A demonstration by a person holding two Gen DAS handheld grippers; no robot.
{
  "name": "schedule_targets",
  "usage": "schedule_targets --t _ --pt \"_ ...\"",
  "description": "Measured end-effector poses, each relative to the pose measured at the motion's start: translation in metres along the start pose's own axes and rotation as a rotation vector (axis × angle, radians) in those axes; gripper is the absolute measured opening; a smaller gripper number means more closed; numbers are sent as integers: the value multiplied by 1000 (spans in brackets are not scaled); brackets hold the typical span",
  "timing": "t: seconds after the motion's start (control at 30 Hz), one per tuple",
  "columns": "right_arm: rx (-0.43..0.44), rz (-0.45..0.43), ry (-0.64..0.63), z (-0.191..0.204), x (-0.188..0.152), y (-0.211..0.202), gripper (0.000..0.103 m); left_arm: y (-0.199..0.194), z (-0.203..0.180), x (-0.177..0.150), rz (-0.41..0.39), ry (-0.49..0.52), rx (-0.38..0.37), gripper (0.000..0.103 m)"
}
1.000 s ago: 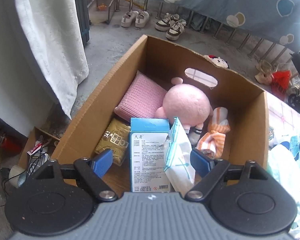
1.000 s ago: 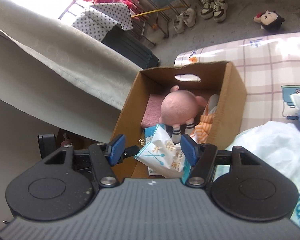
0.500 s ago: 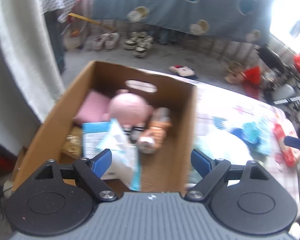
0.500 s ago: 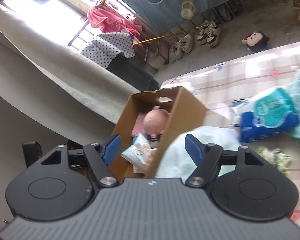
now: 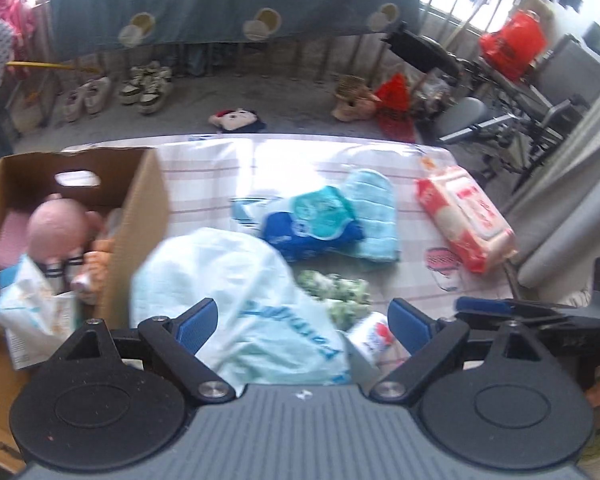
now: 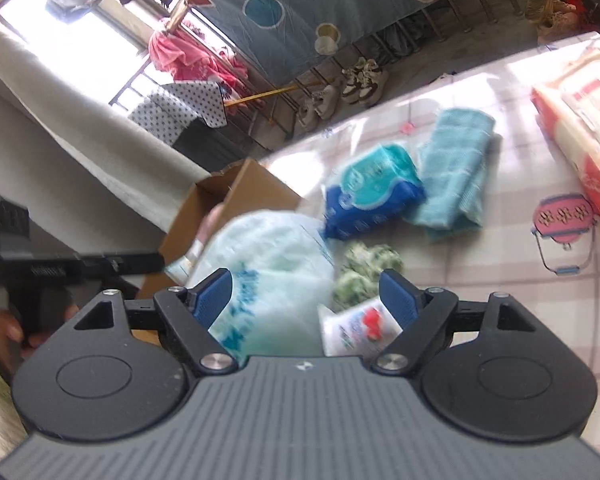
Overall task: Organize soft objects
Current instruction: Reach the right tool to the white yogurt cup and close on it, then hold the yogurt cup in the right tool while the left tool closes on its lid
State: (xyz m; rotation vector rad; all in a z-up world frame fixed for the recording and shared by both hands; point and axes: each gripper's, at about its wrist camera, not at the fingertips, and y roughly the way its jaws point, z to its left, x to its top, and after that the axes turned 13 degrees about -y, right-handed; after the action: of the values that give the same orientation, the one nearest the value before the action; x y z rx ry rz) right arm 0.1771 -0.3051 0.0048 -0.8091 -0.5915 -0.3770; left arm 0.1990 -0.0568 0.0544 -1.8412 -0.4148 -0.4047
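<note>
A cardboard box (image 5: 140, 216) (image 6: 256, 196) stands at the table's left, holding a pink plush doll (image 5: 56, 228), a pink cloth and packets. On the checked tablecloth lie a big pale bag (image 5: 228, 292) (image 6: 268, 264), a blue-teal tissue pack (image 5: 316, 220) (image 6: 372, 188), a teal towel (image 5: 376, 208) (image 6: 456, 176), a green patterned cloth (image 5: 340, 292) (image 6: 364, 268), a small white packet (image 5: 372, 336) (image 6: 360, 328) and a red-white pack (image 5: 468, 216) (image 6: 580, 120). My left gripper (image 5: 300, 320) and right gripper (image 6: 308, 296) are both open and empty, above the pale bag.
A plush toy (image 5: 236, 118), several shoes (image 5: 140, 88) and red bags (image 5: 396, 96) lie on the floor beyond the table. A white curtain (image 6: 100, 160) hangs left of the box. A blue spotted sheet (image 5: 228, 0) hangs behind.
Both grippers have swung right, away from over the box toward the items on the tablecloth. Both stay open and empty.
</note>
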Motion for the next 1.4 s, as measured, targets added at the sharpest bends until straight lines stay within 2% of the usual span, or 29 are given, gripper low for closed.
schedule_targets --t 0.1,0.2,0.27,0.33,0.43,0.5,0.67,0.83,0.9,1.0,1.2,1.4 --pt "-17 0 15 -13 -22 6 81 11 -24 -21 -1 75 -9 92" --pt "12 -43 78 -34 -37 7 76 14 -41 -46 0 128 -46 88" --pt "48 -62 115 -48 -42 11 67 13 -51 -63 4 168 -66 84" --pt "86 -65 138 -58 -46 16 52 13 -59 -80 13 202 -78 76" --pt "168 -66 184 -66 -46 26 45 17 -69 -104 36 220 -122 71" --pt "199 -62 205 -70 -45 34 44 26 -73 -114 55 223 -136 67" --pt "214 -41 215 -76 -43 50 44 54 -82 -119 47 199 -118 67" --pt "220 -15 218 -80 -43 64 44 79 -96 -120 12 234 29 67" --pt "226 -6 222 -81 -43 69 44 87 -95 -120 19 227 55 68" --pt "242 13 232 -84 -44 76 44 95 -92 -119 28 203 62 69" --pt "251 29 234 -83 -46 83 45 101 -88 -118 -21 177 64 73" --pt "285 29 290 -92 -53 82 46 94 -97 -125 -68 218 64 73"
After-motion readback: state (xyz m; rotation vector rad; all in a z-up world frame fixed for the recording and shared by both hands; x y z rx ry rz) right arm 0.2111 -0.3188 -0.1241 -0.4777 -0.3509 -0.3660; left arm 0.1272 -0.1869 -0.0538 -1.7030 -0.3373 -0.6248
